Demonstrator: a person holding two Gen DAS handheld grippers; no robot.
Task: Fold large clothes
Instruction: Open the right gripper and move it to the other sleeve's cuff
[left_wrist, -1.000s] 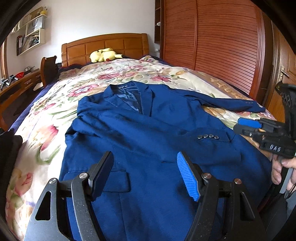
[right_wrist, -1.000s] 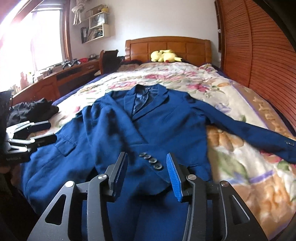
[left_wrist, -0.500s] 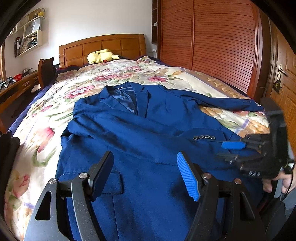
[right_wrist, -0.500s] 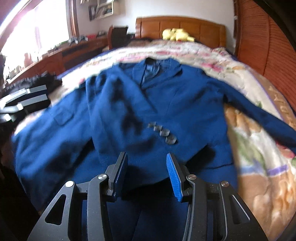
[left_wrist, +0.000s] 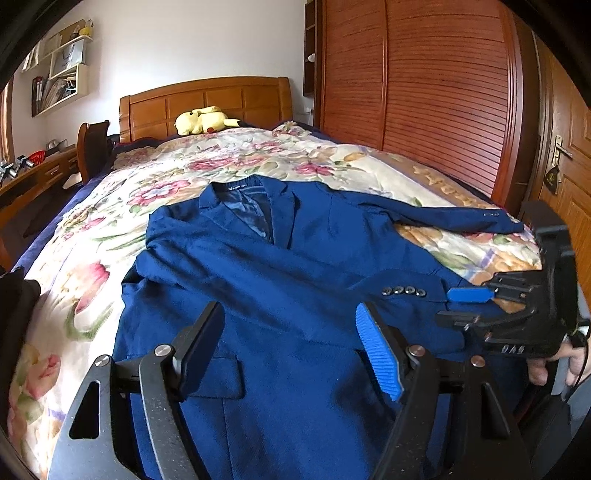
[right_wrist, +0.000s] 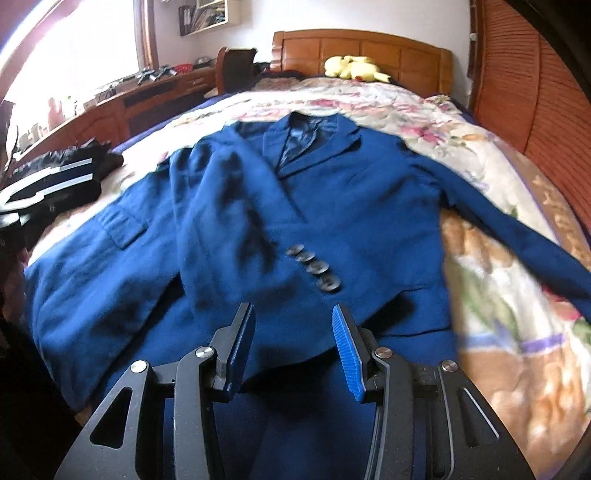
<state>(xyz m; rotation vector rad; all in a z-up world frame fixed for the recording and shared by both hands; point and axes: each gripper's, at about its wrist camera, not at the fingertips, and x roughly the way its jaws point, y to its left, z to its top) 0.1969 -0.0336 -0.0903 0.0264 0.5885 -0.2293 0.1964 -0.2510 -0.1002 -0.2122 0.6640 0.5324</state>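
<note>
Blue suit jacket (left_wrist: 295, 288) spread face-up on a floral quilted bedspread (left_wrist: 110, 206).

One sleeve is folded across the chest, its four dark cuff buttons (right_wrist: 314, 267) lying just ahead of the right gripper (right_wrist: 293, 347), whose jaws are held apart over the hem, pinching nothing. The left gripper (left_wrist: 290, 350) is likewise spread, empty, above the fabric. A yellow plush toy (left_wrist: 201, 120) is seen by the wooden headboard (left_wrist: 221, 98).

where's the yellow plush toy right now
In the left wrist view the yellow plush toy lies at the far end of the bed, against the wooden headboard, well beyond the collar of the blue jacket.
</note>
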